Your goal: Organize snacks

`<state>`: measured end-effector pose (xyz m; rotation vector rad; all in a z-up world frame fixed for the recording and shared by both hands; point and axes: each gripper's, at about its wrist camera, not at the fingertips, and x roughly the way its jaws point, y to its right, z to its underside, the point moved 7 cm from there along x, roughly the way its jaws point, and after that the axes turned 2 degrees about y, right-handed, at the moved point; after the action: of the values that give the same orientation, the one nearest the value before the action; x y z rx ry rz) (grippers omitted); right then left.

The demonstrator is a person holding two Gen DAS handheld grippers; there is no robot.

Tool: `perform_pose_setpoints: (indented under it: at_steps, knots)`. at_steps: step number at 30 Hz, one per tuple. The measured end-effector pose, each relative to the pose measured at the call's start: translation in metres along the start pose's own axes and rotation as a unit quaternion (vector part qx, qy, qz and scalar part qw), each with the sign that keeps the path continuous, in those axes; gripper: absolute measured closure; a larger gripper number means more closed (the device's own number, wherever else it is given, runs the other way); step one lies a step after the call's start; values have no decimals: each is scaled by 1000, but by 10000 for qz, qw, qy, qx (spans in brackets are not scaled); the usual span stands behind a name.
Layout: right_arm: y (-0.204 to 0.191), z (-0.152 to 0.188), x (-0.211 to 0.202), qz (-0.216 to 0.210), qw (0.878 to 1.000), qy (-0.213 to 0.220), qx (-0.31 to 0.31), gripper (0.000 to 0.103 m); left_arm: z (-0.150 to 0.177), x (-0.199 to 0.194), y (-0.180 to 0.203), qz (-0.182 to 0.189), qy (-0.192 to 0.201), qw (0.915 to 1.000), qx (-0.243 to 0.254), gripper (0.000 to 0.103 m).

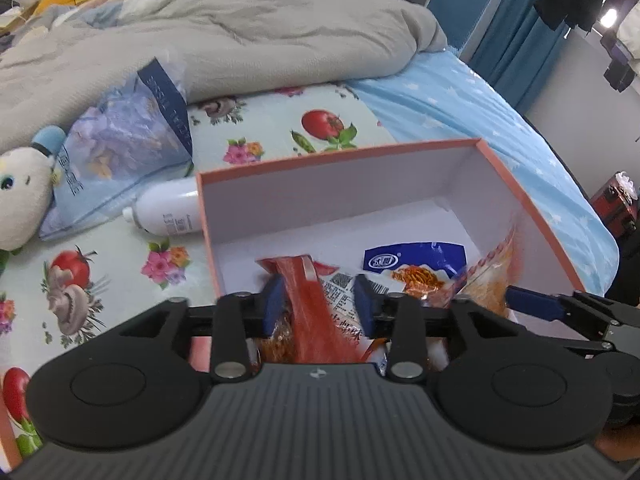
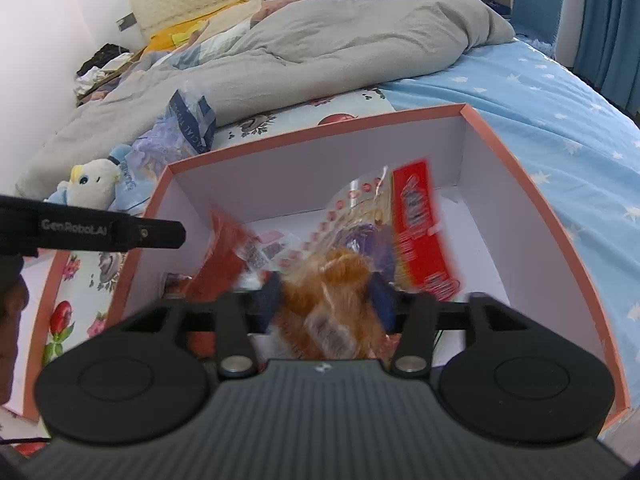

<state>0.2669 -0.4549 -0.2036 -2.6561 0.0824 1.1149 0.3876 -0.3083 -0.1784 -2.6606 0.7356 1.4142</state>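
Noted on bed: grey duvet point(image 1: 248, 36) bunched behind; vegetable-print cloth point(image 1: 120, 272) over star-patterned blue sheet point(image 1: 500, 120). Plush toy point(image 1: 20, 192) lay at left, touching blue tissue pack point(image 1: 120, 152). White bottle point(image 1: 168, 210) lay on its side just beside. Blue curtain point(image 1: 516, 32) hung at right.

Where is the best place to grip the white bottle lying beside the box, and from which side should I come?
Grip the white bottle across the middle of its round body, coming from above. It lies on its side on the cloth, and its far end meets the wall of the box, so approach from that side is blocked. The narrow cap end offers less surface and would probably slip.
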Motion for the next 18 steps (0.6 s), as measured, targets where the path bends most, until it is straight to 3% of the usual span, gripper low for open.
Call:
perform_pose_setpoints:
  at_steps: [6,18]
  knots:
    - [-7,-14,-28,11,9995,322,-10,40,-12,-39,6,53,337,9994,90,54]
    - [-41,-47,-116,-51,9926,1211,-34,39,-32,-153,17,127,1242,9919,249,54]
